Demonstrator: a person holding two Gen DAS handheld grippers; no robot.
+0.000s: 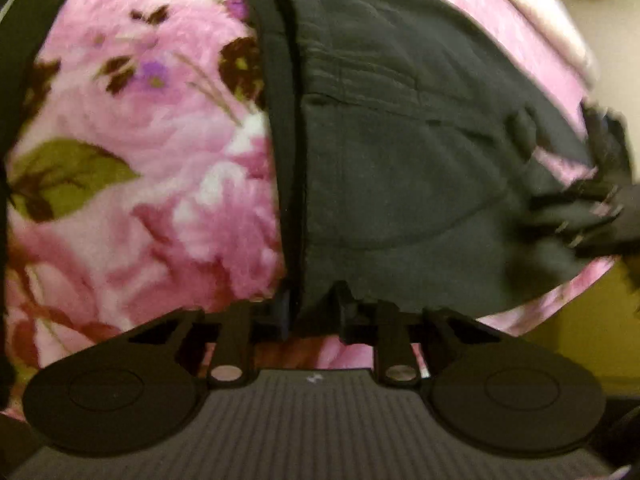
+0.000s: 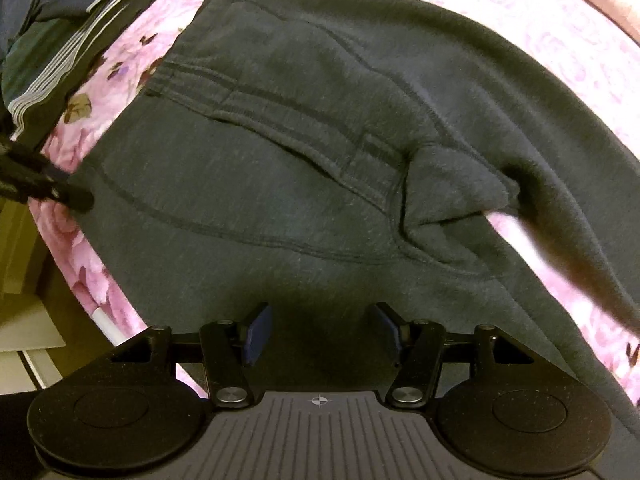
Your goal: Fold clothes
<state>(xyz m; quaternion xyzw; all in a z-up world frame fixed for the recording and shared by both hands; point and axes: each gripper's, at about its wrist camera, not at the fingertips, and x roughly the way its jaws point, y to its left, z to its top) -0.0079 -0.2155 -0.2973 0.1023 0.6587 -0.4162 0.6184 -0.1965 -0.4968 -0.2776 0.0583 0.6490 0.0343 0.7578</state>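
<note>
One pair of dark sweatpants [image 2: 304, 168] lies spread on the pink floral blanket [image 1: 140, 168], waistband toward ten o'clock in the right wrist view. The thick fleece looks soft and limp with some weight; it should drape, so a hem or the waistband is the likeliest hold. The left gripper [image 1: 314, 300] seems clamped on the fabric edge, though blur hides the fingertips. The right gripper [image 2: 318, 332] hangs spread, empty. One pile of other clothes [image 2: 60, 52] sits at eleven o'clock.
</note>
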